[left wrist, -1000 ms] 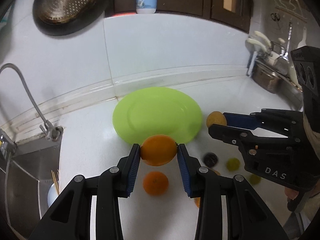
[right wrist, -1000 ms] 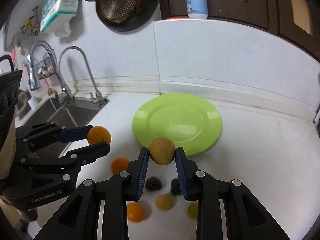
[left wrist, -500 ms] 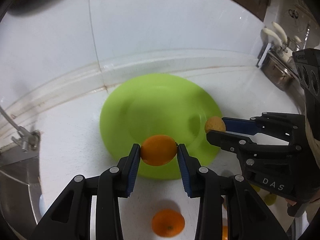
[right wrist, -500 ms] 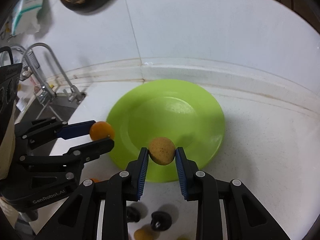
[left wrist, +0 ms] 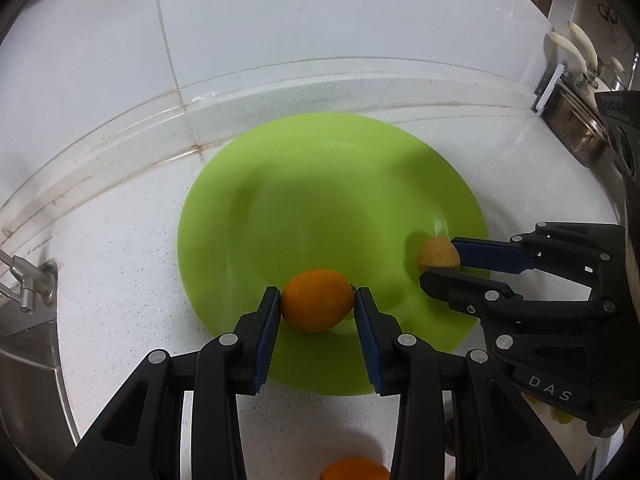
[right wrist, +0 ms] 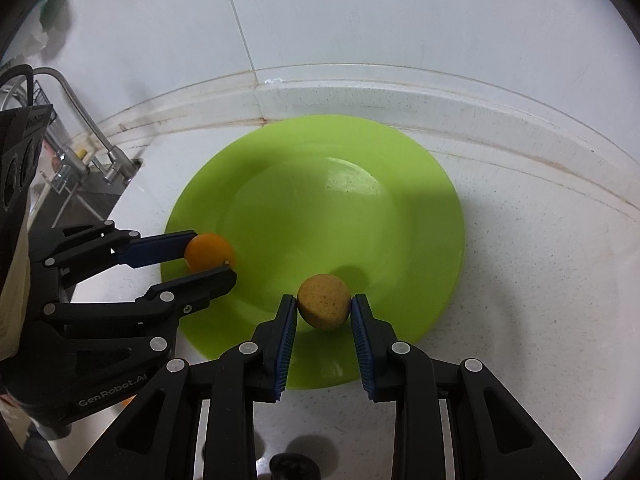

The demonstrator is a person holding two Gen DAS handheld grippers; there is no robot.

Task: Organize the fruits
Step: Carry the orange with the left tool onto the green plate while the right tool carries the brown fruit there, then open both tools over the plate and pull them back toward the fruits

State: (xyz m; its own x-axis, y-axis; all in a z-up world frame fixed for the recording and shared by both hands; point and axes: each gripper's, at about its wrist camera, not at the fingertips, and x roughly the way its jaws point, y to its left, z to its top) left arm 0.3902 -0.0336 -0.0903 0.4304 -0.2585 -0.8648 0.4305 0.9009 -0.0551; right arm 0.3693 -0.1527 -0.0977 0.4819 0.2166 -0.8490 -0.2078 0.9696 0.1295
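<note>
A lime green plate (left wrist: 320,200) lies on the white counter against the back wall; it also shows in the right wrist view (right wrist: 320,200). My left gripper (left wrist: 317,306) is shut on an orange (left wrist: 317,305) and holds it low over the plate's near left part. My right gripper (right wrist: 324,308) is shut on a tan speckled fruit (right wrist: 323,307) over the plate's near right part. Each gripper also appears in the other's view: the right one (left wrist: 440,266) with the tan fruit (left wrist: 438,255), the left one (right wrist: 212,258) with the orange (right wrist: 209,252).
Another orange (left wrist: 354,473) lies on the counter below the left gripper. A dark fruit (right wrist: 294,465) lies near the bottom of the right wrist view. A sink with a tap (right wrist: 84,136) is at the left. A metal rack (left wrist: 572,120) stands at the right.
Both grippers have moved forward and down over the plate with their fruits still held. The plate now fills more of both views and the loose fruits have slid out below.
</note>
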